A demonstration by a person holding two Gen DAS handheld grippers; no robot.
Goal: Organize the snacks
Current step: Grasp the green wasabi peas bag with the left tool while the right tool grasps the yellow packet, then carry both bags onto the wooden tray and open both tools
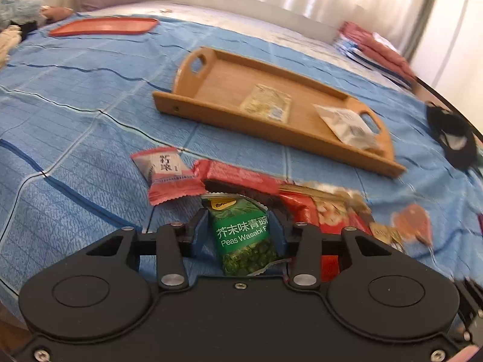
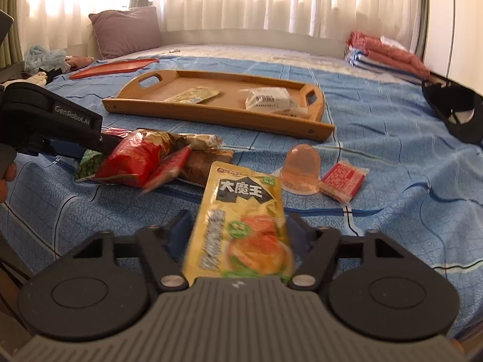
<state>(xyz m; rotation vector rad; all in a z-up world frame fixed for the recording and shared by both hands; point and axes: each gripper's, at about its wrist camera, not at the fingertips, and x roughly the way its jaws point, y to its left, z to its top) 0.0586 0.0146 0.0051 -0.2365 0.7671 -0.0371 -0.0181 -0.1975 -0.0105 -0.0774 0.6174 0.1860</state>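
My left gripper (image 1: 238, 226) is shut on a green wasabi peas packet (image 1: 244, 235), low over the blue bedsheet beside a pile of snacks (image 1: 302, 199). My right gripper (image 2: 238, 226) is shut on a yellow snack pouch (image 2: 241, 223), held above the sheet. A wooden tray (image 1: 229, 114) lies further back with a pale yellow packet (image 1: 267, 102) and a white packet (image 1: 347, 123) in it. The tray also shows in the right wrist view (image 2: 211, 114). The left gripper also shows in the right wrist view at the left (image 2: 90, 147), at the red packets (image 2: 132, 157).
A pink-and-white candy packet (image 1: 166, 172) lies left of the pile. A jelly cup (image 2: 300, 169) and a small red packet (image 2: 342, 179) lie right of it. A red lid (image 1: 102, 27) lies at the far left, folded clothes (image 2: 386, 54) at the far right, a black cap (image 2: 455, 114) at the right edge.
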